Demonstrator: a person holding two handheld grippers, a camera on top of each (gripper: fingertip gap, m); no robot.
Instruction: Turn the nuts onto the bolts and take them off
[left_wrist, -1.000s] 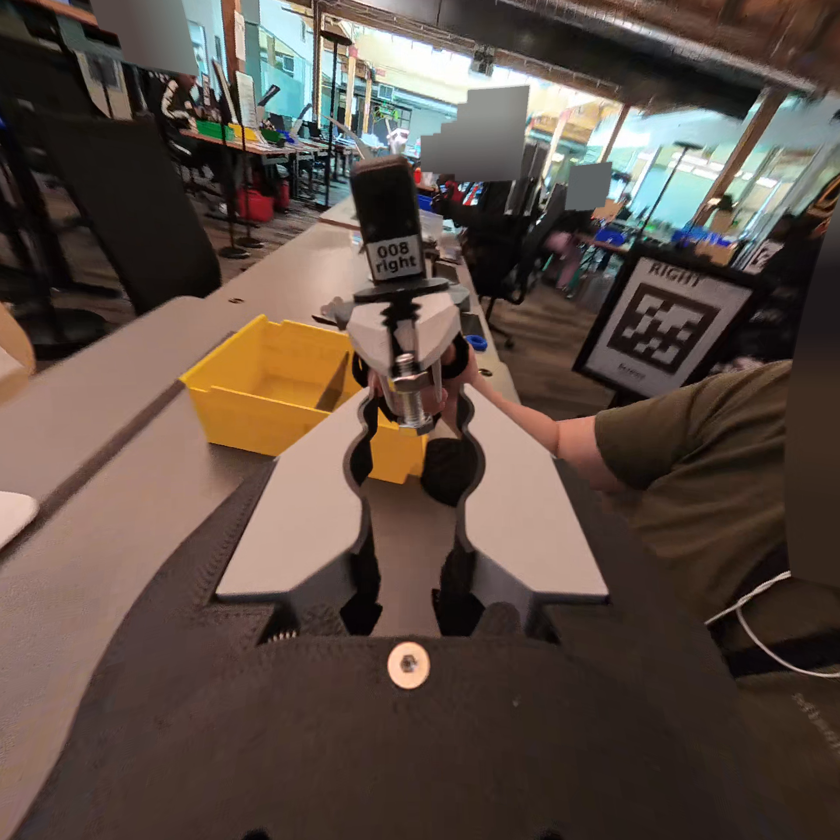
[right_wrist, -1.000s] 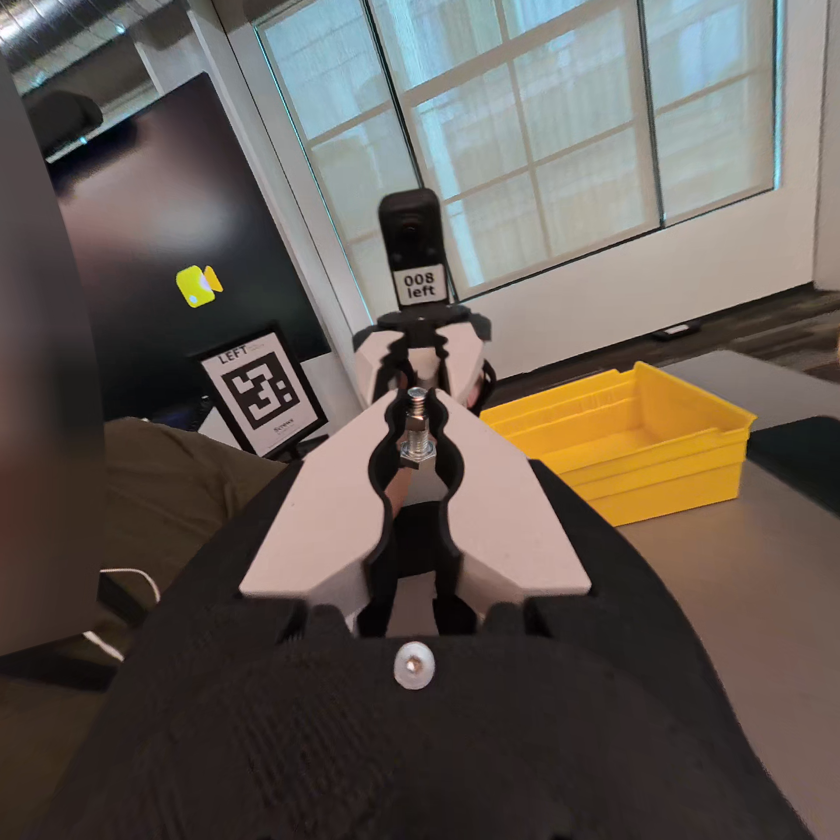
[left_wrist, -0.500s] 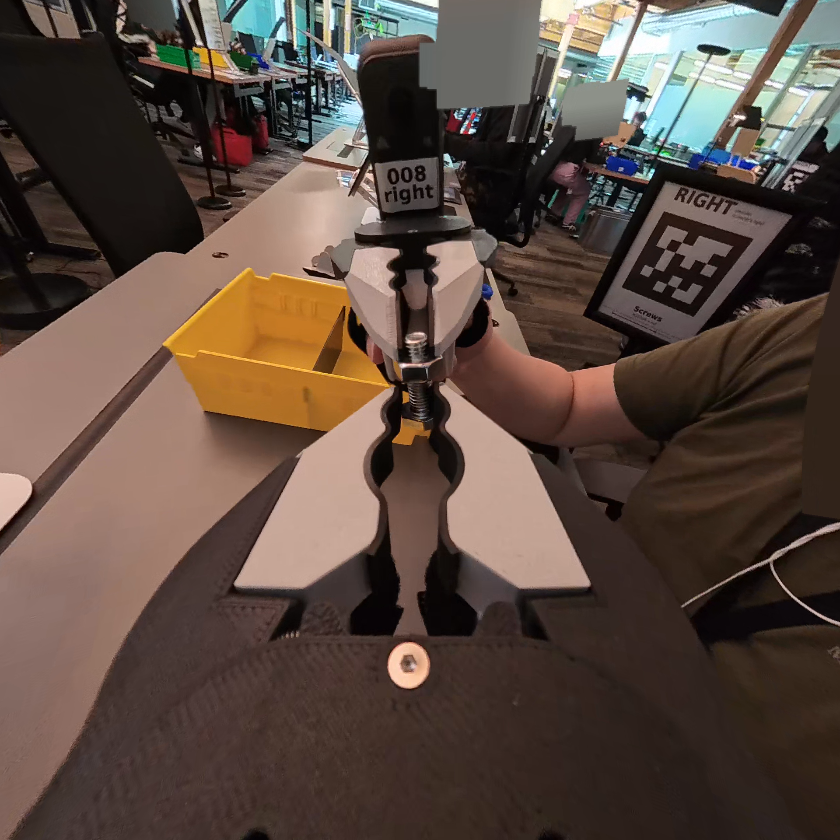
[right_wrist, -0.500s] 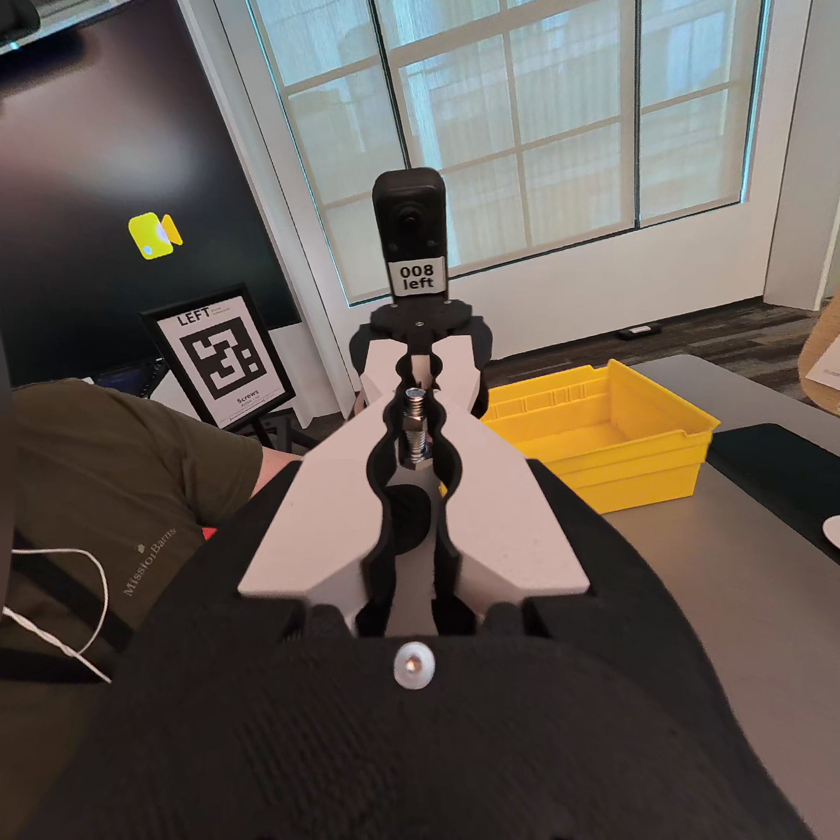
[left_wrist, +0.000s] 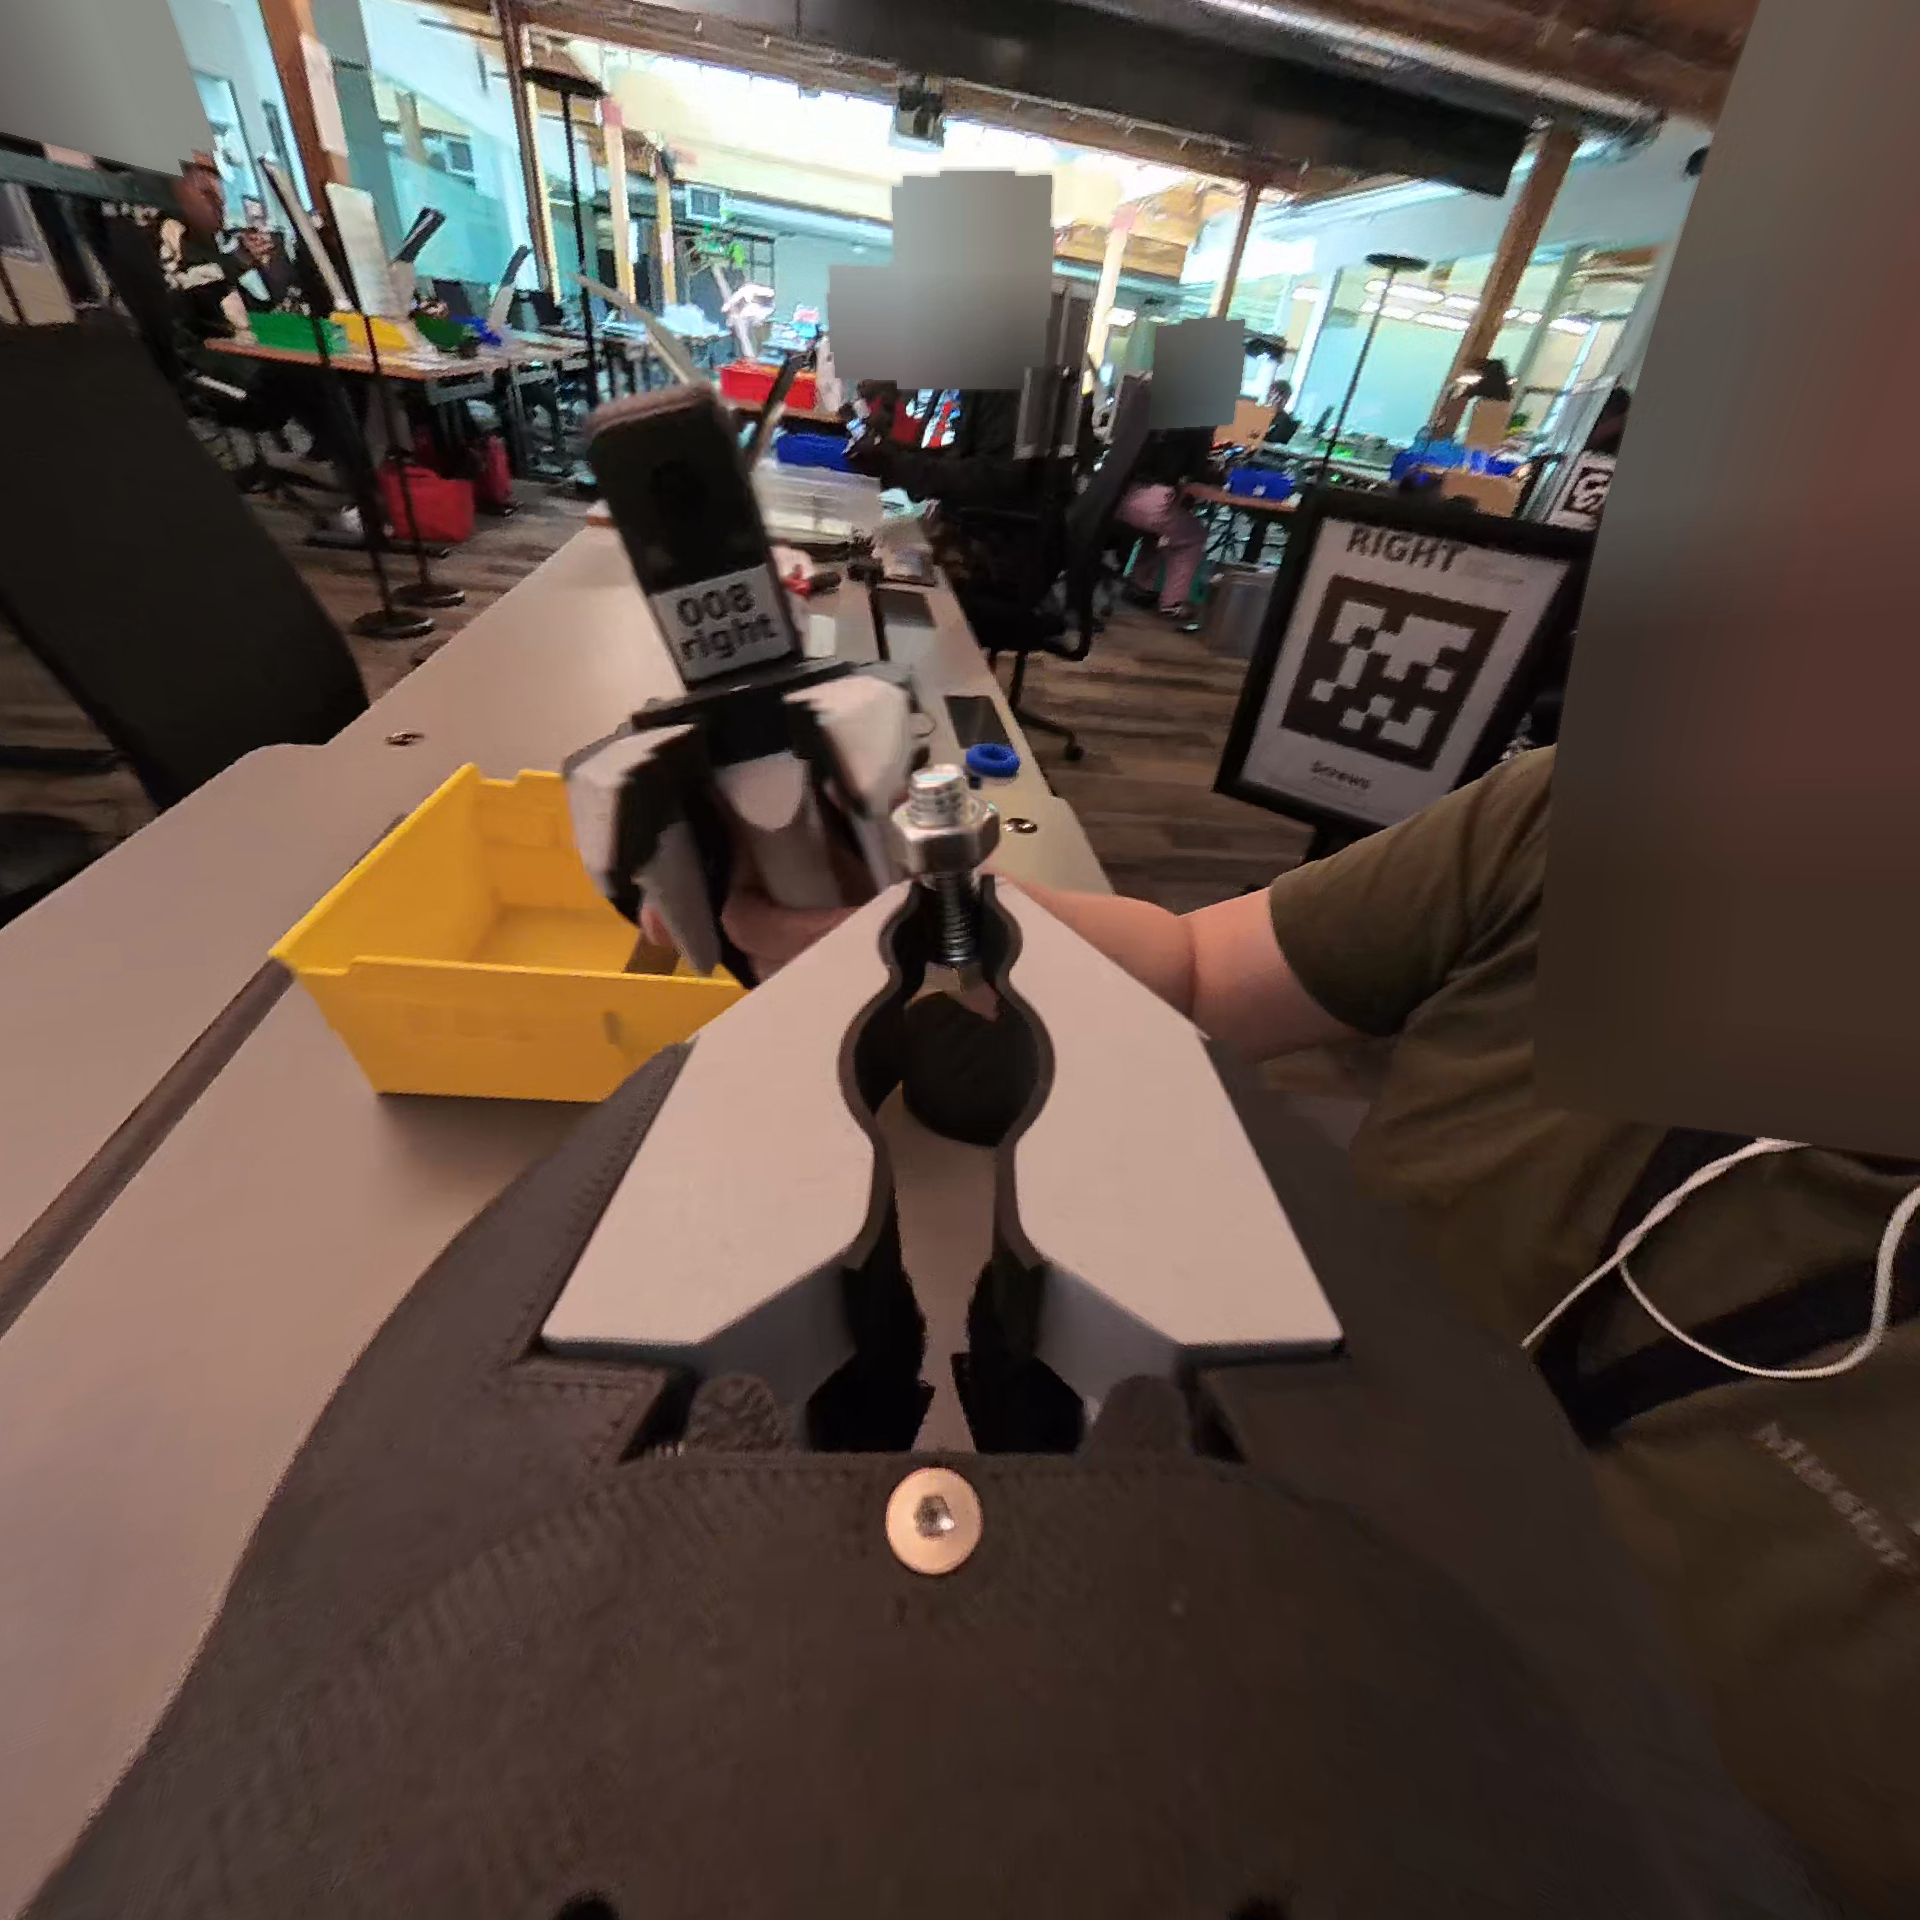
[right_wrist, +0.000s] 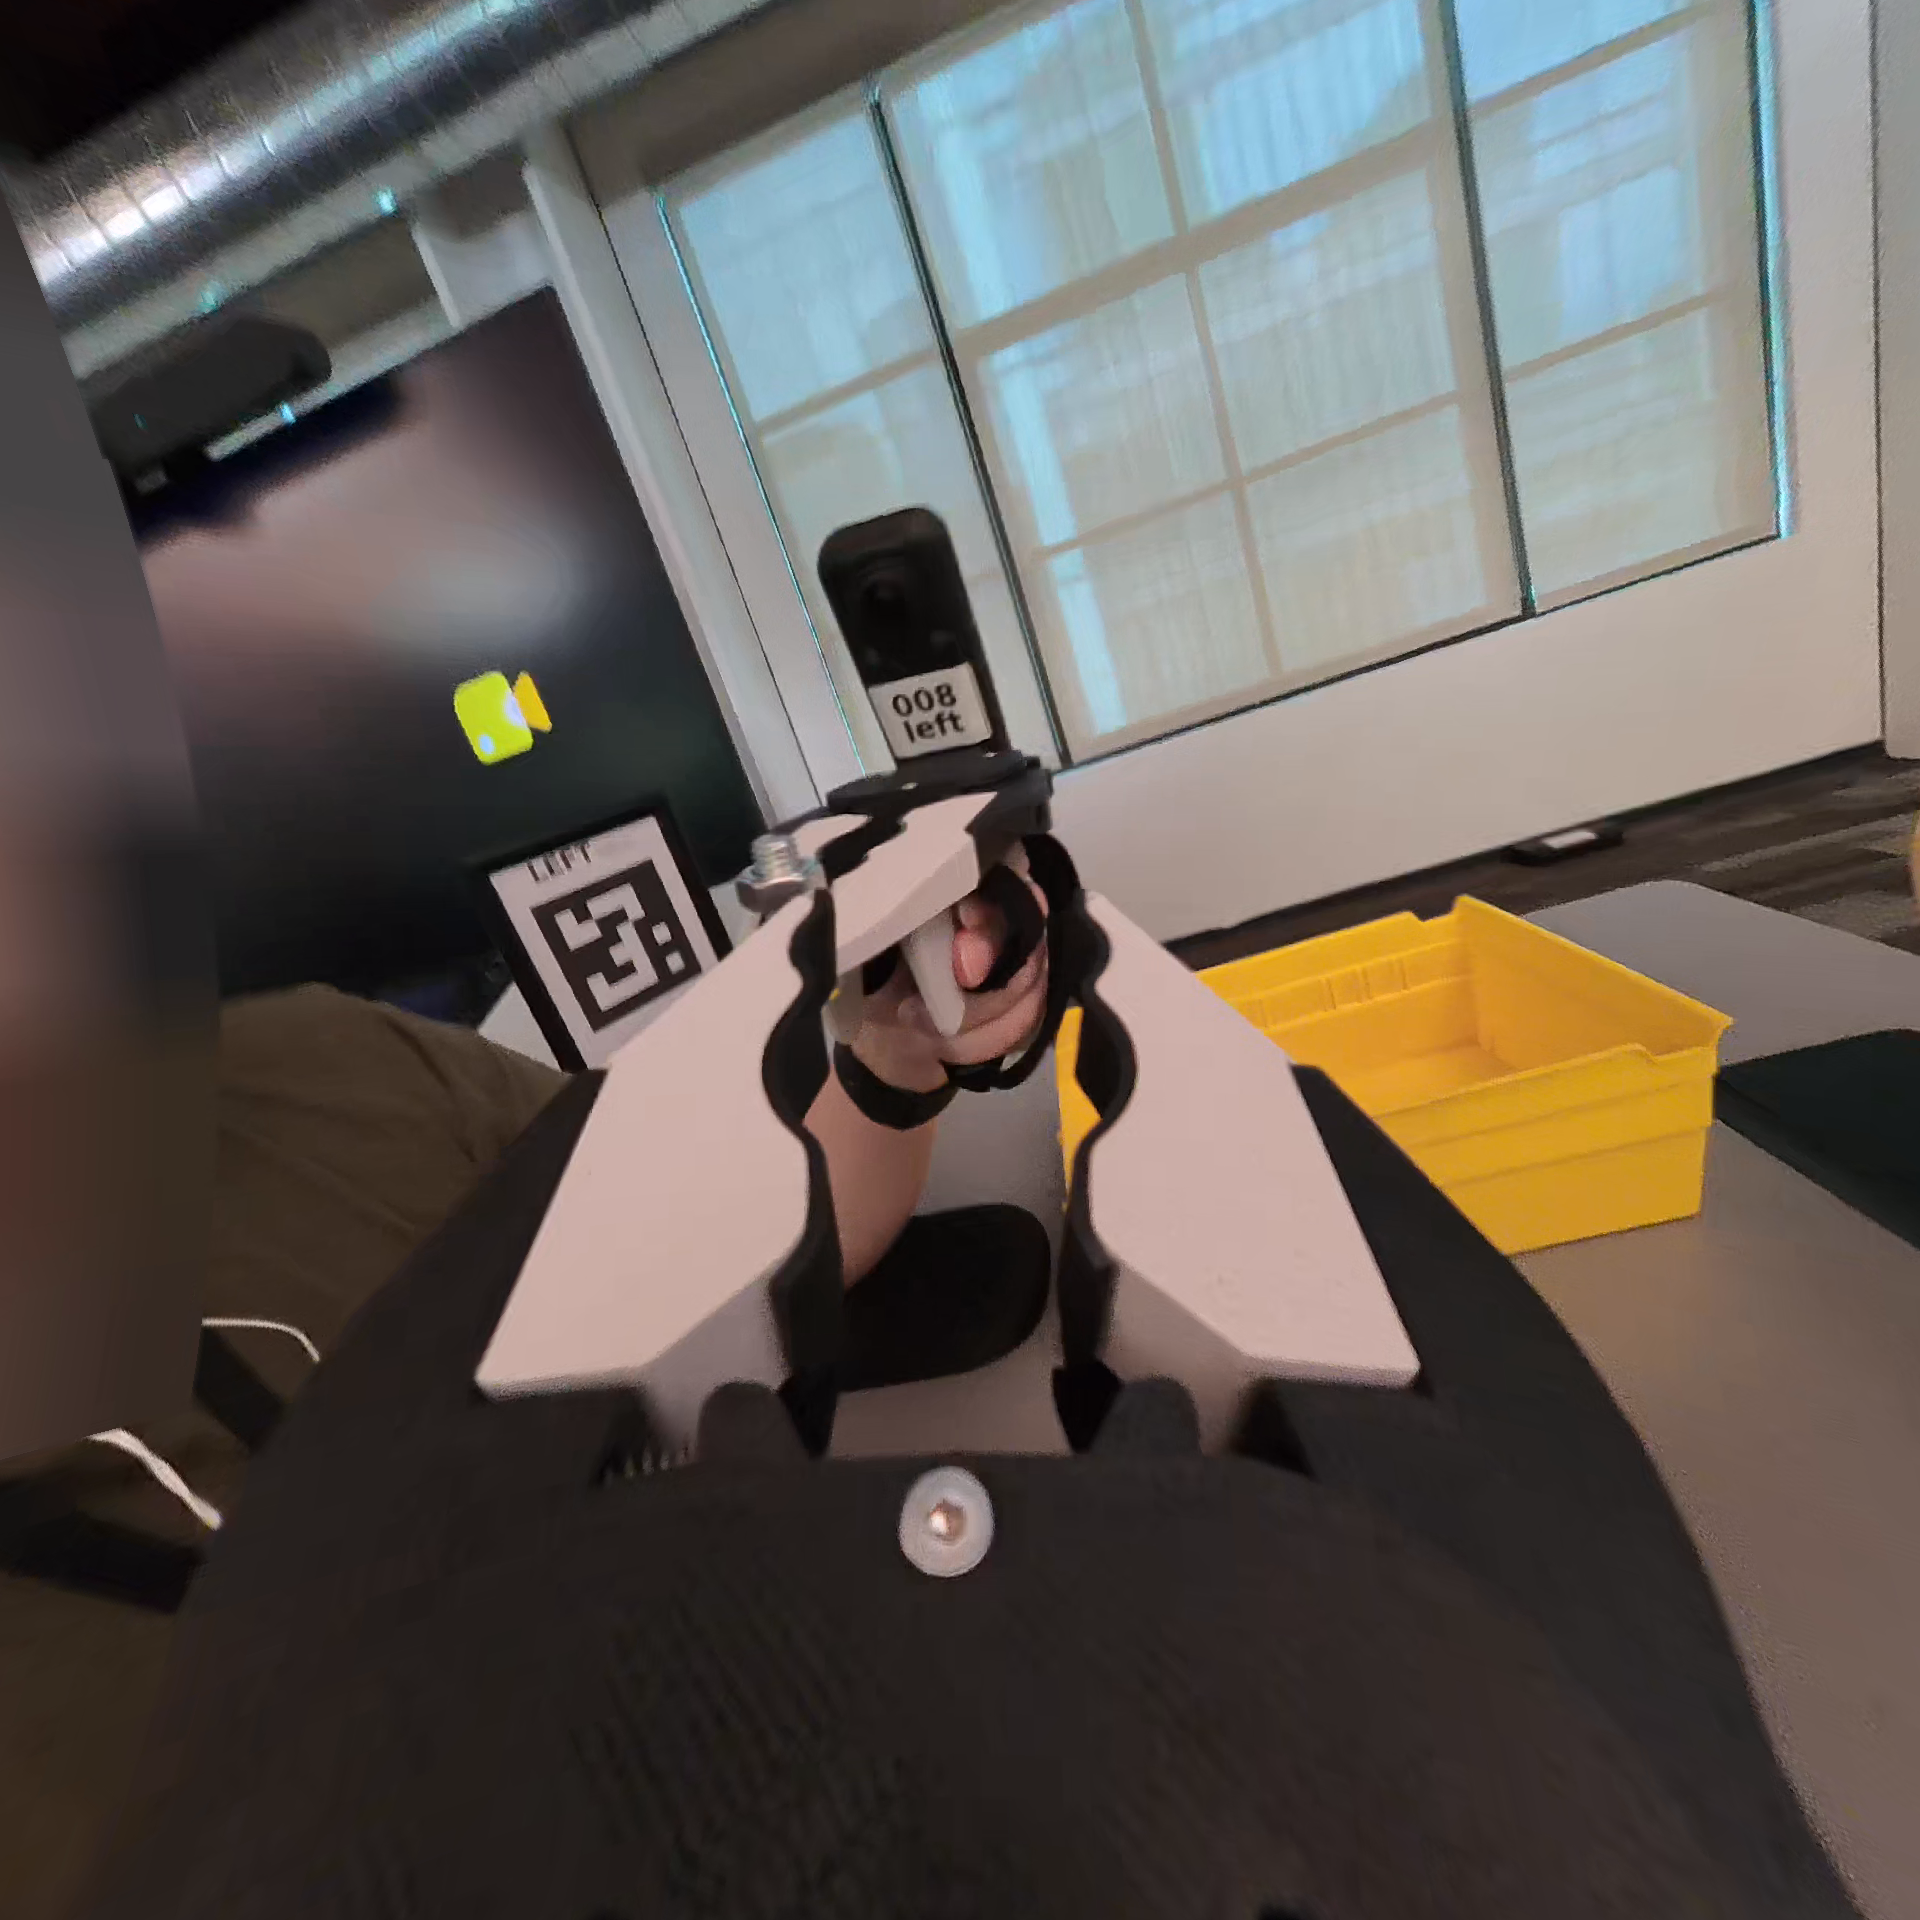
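My left gripper (left_wrist: 948, 920) is shut on a silver bolt (left_wrist: 954, 914) that stands up from its tips, held in the air above the table. A silver hex nut (left_wrist: 943, 837) sits threaded near the bolt's top. My right gripper (right_wrist: 951, 914) is open and empty, its fingers spread wide. In the left wrist view the right gripper (left_wrist: 743, 831) is tilted, just left of the nut and apart from it. In the right wrist view the left gripper (right_wrist: 821, 883) holds the bolt and nut (right_wrist: 774, 881) off to the upper left of my open fingers.
A yellow bin (left_wrist: 343, 958) stands on the grey table (left_wrist: 156, 1195) behind the grippers; it also shows in the right wrist view (right_wrist: 1507, 1153). A black mat (right_wrist: 1829, 1122) lies beside it. Framed marker signs (left_wrist: 1392, 675) (right_wrist: 608, 935) stand close by. The person's arm (left_wrist: 1195, 966) reaches in from the right.
My right gripper has opened, let go of the nut and swung off to one side, tilting. The nut stays on the bolt, which my left gripper still holds.
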